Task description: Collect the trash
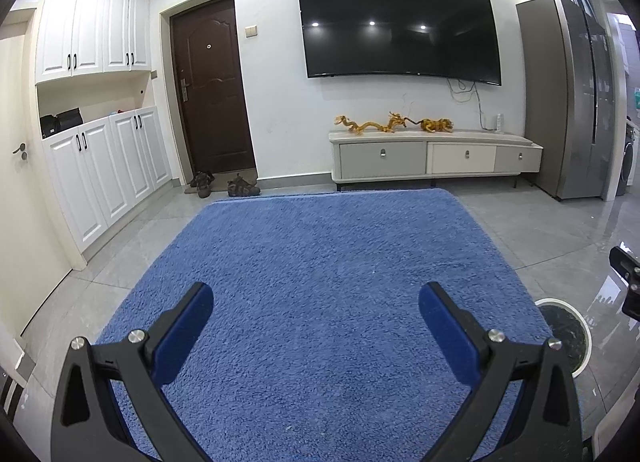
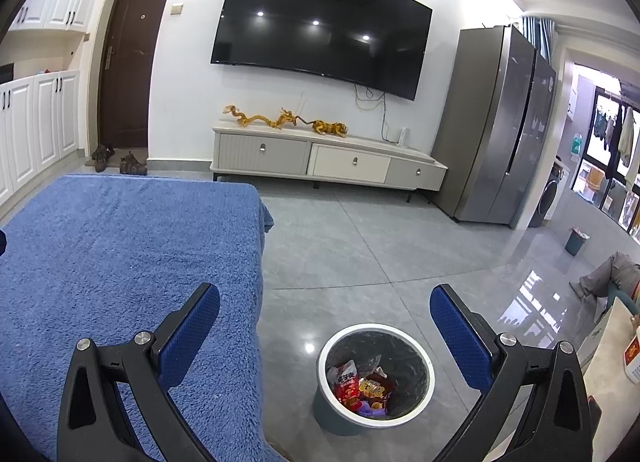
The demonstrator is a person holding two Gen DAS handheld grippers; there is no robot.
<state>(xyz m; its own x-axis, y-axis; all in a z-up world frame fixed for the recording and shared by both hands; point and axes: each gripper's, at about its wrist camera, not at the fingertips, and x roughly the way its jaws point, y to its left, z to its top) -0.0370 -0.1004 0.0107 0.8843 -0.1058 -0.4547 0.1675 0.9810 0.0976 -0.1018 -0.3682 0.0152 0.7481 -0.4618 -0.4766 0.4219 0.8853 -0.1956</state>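
Note:
A round trash bin [image 2: 420, 350] with a white rim and black liner stands on the grey floor beside the blue-covered table [image 2: 120, 262]. Red and orange snack wrappers [image 2: 360, 388] lie inside it. My right gripper [image 2: 326, 316] is open and empty, above the bin and the table's right edge. My left gripper [image 1: 316, 312] is open and empty over the blue cover [image 1: 320, 254]. The bin's rim [image 1: 582, 326] shows at the right edge of the left wrist view, with part of the right gripper [image 1: 628, 282] above it.
A white TV cabinet [image 2: 320, 161] with gold dragon figures stands under a wall TV [image 2: 320, 25]. A grey fridge [image 2: 496, 121] is at right, shoes [image 2: 120, 161] by the brown door, a second small bin [image 2: 576, 242] far right, a person's leg [image 2: 608, 274] near it.

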